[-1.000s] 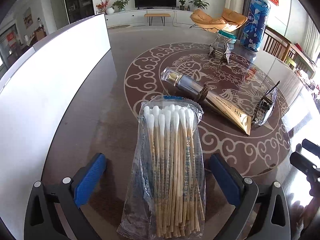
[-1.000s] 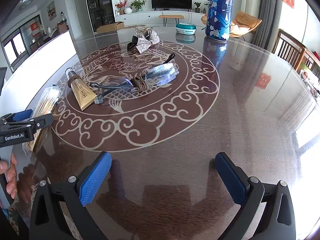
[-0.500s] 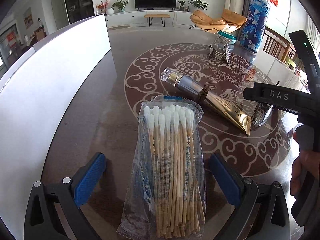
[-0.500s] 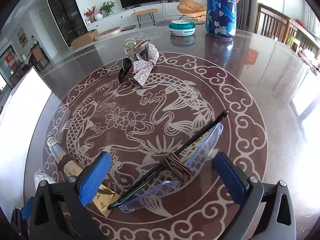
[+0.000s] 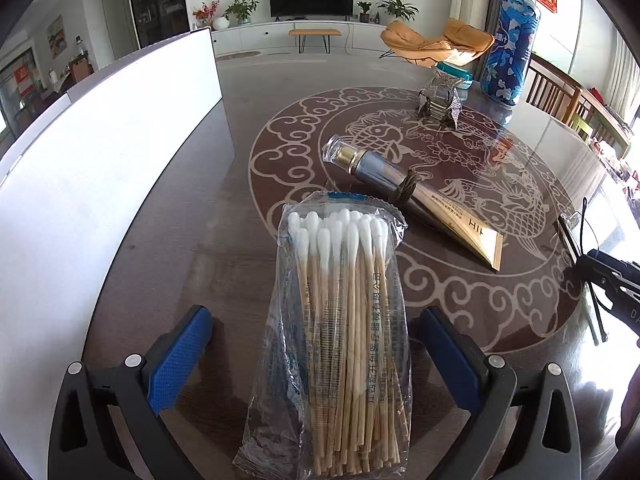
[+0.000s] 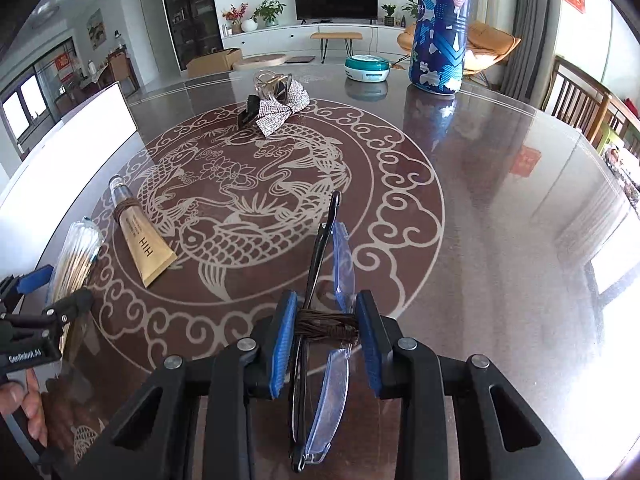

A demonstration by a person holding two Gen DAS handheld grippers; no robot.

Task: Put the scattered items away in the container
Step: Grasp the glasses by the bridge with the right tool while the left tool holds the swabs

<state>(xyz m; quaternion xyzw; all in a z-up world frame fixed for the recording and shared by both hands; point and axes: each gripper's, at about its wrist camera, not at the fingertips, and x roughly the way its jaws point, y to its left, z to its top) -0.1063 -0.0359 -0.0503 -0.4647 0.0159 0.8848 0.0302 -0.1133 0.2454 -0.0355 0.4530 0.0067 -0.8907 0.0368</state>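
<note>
A clear bag of cotton swabs (image 5: 340, 300) lies on the table between the fingers of my left gripper (image 5: 314, 320), which is open and not touching it. My right gripper (image 6: 327, 304) is closing on folded glasses (image 6: 340, 256). Its blue pads press on the brown cord wound round the middle of them. A gold tube (image 5: 420, 200) with a brown cord round it lies just beyond the swabs. A rhinestone hair clip (image 6: 276, 108) sits further back. The white container (image 5: 100, 160) stands along the left.
A tall blue patterned bottle (image 6: 440, 28) and a teal round case (image 6: 367, 67) stand at the table's far side. Wooden chairs (image 6: 580, 100) line the right edge. A person's hand (image 6: 24, 408) holds the left gripper's handle at the lower left.
The right gripper's jaws have gone from wide apart to tight on the glasses' corded middle, and it has drawn back from beside the tube. The left gripper and the swabs have not moved.
</note>
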